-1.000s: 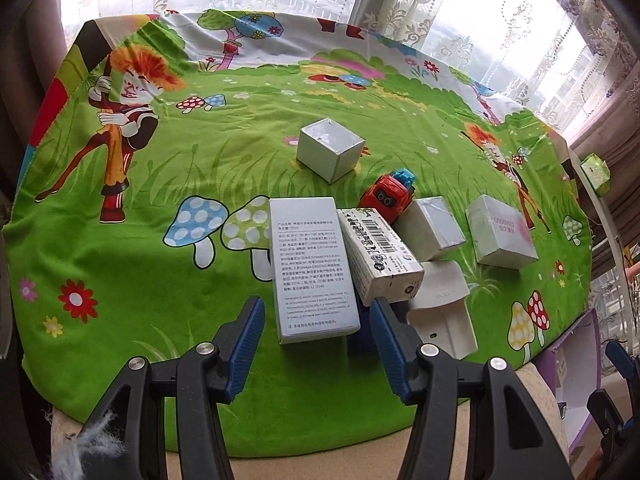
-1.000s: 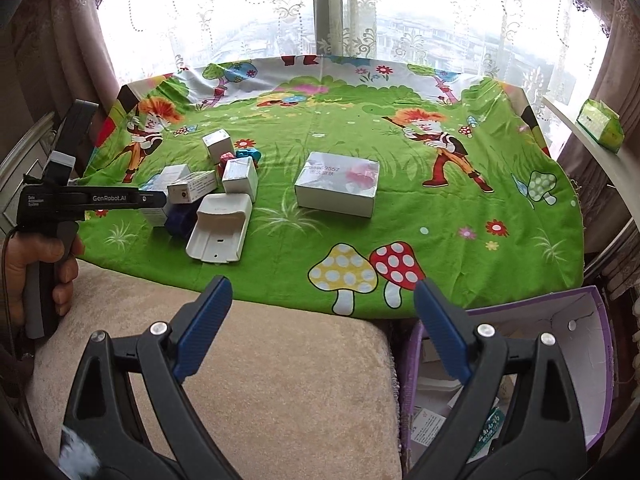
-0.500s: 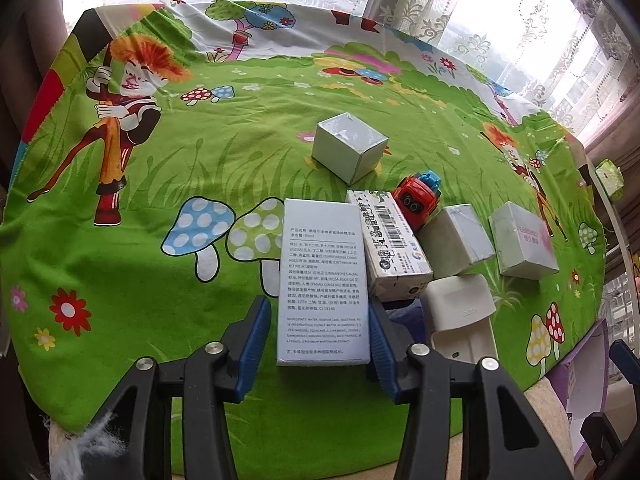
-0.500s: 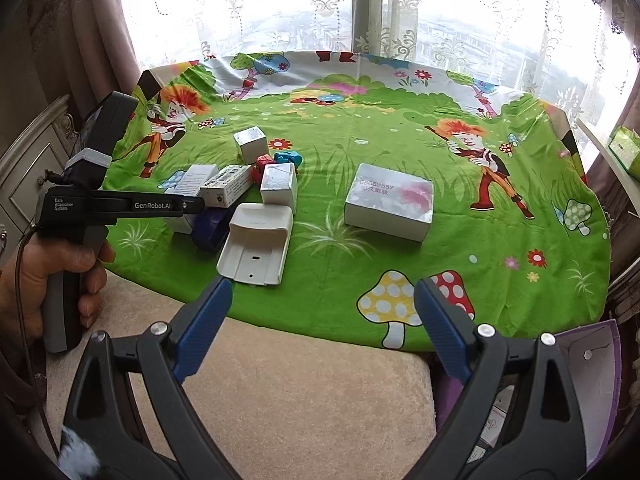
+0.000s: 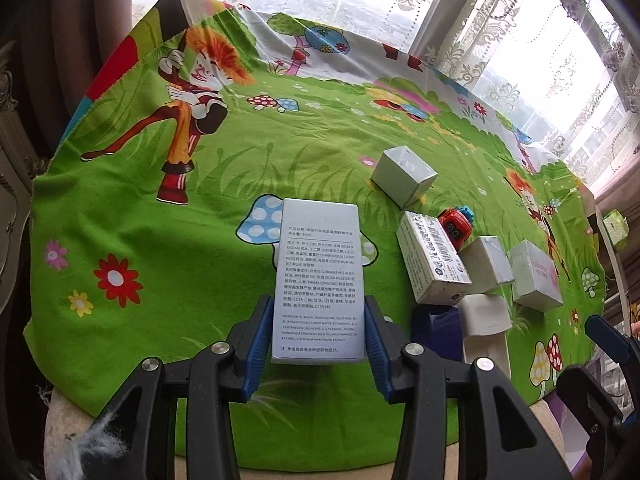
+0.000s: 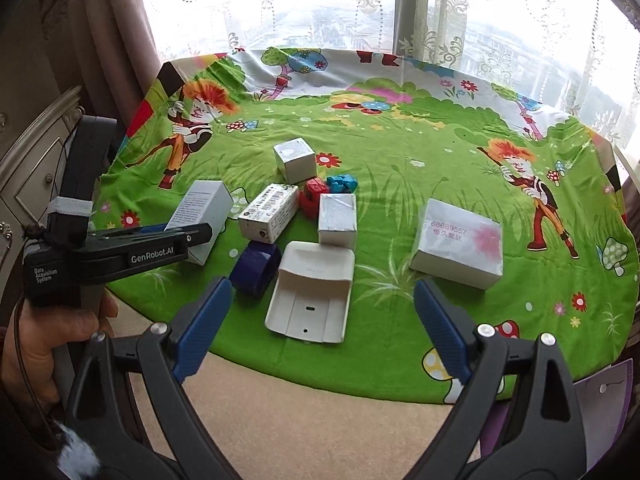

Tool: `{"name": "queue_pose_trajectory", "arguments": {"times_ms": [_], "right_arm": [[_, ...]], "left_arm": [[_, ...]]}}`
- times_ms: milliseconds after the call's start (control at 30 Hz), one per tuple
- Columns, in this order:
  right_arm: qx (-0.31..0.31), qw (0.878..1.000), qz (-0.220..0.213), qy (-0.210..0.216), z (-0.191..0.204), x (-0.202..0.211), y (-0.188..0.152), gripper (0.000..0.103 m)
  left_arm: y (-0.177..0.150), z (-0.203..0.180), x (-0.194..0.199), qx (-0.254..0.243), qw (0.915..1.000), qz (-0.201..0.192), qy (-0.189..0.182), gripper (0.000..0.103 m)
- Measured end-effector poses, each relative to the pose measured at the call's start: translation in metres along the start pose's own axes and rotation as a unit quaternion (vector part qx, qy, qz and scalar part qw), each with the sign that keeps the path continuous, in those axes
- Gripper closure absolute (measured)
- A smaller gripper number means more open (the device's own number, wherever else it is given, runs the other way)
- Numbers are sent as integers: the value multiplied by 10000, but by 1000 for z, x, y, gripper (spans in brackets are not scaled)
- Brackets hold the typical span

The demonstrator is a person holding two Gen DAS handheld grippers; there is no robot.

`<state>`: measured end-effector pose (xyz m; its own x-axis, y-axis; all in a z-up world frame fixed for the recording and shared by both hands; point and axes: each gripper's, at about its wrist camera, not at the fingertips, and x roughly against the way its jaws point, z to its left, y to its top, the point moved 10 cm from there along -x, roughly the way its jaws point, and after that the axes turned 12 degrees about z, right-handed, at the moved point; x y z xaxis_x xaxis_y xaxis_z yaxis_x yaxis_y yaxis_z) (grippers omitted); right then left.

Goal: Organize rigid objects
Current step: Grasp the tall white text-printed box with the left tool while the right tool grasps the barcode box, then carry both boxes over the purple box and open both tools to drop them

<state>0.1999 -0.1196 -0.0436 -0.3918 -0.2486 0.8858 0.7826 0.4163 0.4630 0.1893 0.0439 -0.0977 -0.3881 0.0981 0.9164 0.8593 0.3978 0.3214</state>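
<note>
My left gripper (image 5: 317, 302) is shut on a tall white box with printed text (image 5: 318, 256), its blue pads pressing both long sides. In the right wrist view the box (image 6: 204, 212) is tilted up off the cloth, apart from the barcode box (image 6: 272, 212). My right gripper (image 6: 322, 286) is open and holds nothing, hovering near the front edge over a white plastic holder (image 6: 312, 292). Clustered around are a dark blue roll (image 6: 256, 266), a silver cube box (image 6: 337, 218), a red toy car (image 6: 314, 196), a blue toy (image 6: 342, 183) and a small cube box (image 6: 296, 159).
A wide white box with pink print (image 6: 460, 240) lies to the right on the green cartoon cloth (image 6: 400, 140). A beige cushioned edge (image 6: 320, 420) runs along the front. A purple open box (image 6: 600, 400) stands below at the right. A person's hand (image 6: 36, 344) holds the left gripper.
The left jaws closed on the text box and carried it left, away from the barcode box, with one end raised. The right gripper moved closer over the table, still open.
</note>
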Motion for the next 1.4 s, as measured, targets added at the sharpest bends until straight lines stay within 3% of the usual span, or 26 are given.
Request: {"name": "queue_pose_trajectory", "arguments": {"times_ms": [200, 533, 900, 967, 1000, 1400], "right_arm": [[38, 10000, 38, -27, 23, -24, 30, 9], [214, 9986, 360, -330, 42, -74, 54, 11], [227, 9966, 723, -330, 44, -108, 53, 41], [169, 9964, 794, -261, 42, -112, 50, 64], [163, 9965, 780, -242, 42, -111, 49, 66], [185, 9990, 176, -379, 37, -68, 41, 66]], "left_arm": [[0, 30, 16, 557, 9979, -333, 48, 59], [-1, 40, 12, 807, 9961, -328, -105, 59], [-2, 38, 10, 737, 9968, -305, -101, 59], [-2, 36, 10, 698, 9970, -315, -92, 59], [-2, 35, 10, 679, 9971, -320, -88, 59], [-2, 18, 24, 334, 9980, -534, -18, 59]]}}
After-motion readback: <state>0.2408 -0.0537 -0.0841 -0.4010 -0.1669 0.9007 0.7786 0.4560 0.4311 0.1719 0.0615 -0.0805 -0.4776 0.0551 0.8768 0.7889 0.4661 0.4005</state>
